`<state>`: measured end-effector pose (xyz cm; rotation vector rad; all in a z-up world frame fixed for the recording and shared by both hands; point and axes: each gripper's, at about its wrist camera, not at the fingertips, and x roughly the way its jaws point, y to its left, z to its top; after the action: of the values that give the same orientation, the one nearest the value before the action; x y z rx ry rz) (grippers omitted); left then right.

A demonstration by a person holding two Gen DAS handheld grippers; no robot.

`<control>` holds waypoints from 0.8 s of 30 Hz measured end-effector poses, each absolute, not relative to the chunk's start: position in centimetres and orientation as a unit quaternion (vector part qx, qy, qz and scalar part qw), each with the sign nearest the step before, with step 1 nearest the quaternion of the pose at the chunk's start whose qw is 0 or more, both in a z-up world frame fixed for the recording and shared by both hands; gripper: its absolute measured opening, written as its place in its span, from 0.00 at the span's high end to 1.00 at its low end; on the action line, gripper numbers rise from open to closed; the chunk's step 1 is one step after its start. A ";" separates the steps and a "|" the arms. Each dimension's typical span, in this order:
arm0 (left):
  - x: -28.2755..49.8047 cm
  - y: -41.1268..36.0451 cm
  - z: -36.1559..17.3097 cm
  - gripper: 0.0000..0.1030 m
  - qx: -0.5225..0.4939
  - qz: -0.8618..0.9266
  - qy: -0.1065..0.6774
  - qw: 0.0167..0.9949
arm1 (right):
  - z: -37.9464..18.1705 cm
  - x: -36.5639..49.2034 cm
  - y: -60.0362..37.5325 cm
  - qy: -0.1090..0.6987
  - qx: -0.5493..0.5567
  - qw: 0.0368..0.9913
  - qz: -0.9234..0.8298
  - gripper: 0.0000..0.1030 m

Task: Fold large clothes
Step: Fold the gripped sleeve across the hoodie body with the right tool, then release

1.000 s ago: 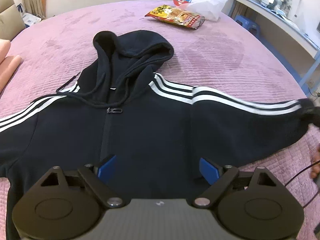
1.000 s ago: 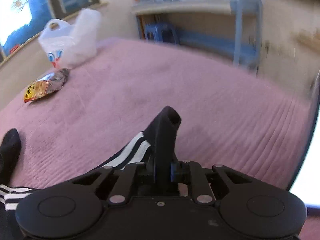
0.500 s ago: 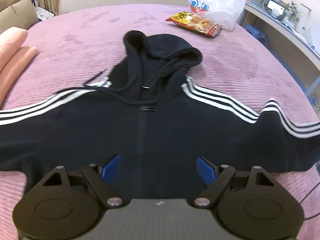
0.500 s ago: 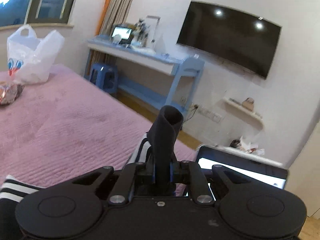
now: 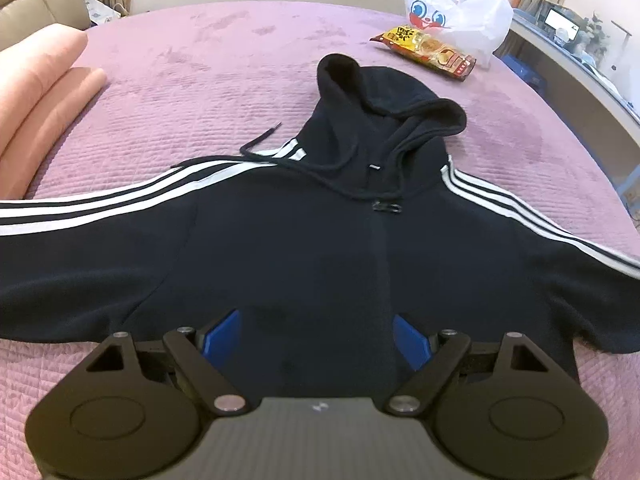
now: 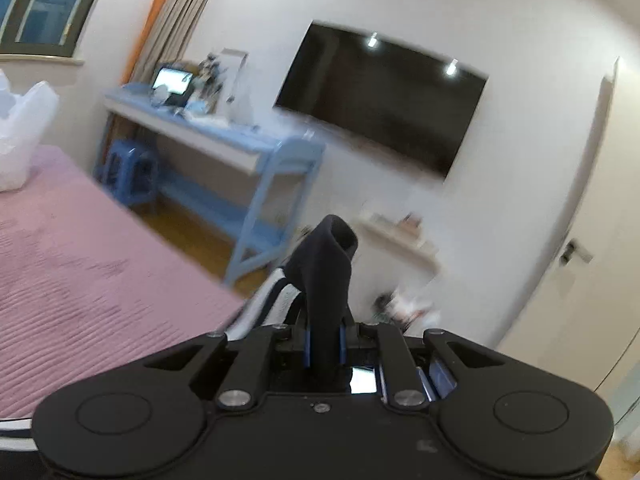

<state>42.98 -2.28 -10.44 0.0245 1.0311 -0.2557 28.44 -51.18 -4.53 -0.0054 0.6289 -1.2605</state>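
The black hoodie [image 5: 320, 248] lies spread on the bed [image 5: 180, 80] — the left gripper [image 5: 318, 338] fingers apart over its front; the right gripper [image 6: 324, 346] fingers clamp its cuff [image 6: 326, 264].

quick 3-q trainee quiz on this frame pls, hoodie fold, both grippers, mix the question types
1. True or false: the left gripper is clamped on the hoodie.
2. What is the right gripper shut on? A) the snack packet B) the sleeve cuff C) the drawstring
3. Fill in: the white plastic bag and the snack packet lie on the purple bedspread beyond the hoodie's ____.

Key
1. False. Its blue fingers stand wide apart over the hoodie's body, gripping nothing.
2. B. The dark sleeve cuff stands up between the closed fingers.
3. hood
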 end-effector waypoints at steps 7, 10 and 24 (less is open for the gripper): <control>44.6 1.9 -9.9 0.18 0.007 -0.117 0.481 0.869 | -5.7 34.7 -37.7 0.294 0.014 0.859 -0.418 0.85; 45.5 4.2 -9.0 0.18 -0.001 -0.103 0.466 0.878 | -4.7 38.1 -30.6 0.283 0.040 0.903 -0.322 0.85; 47.8 12.0 -10.7 0.18 -0.045 -0.029 0.469 0.882 | -7.1 45.9 -11.5 0.378 0.096 0.920 0.041 0.26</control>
<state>47.81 11.96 -10.70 -0.0945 0.9764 -0.0612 45.88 -11.55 -7.13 0.1980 0.7772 0.0842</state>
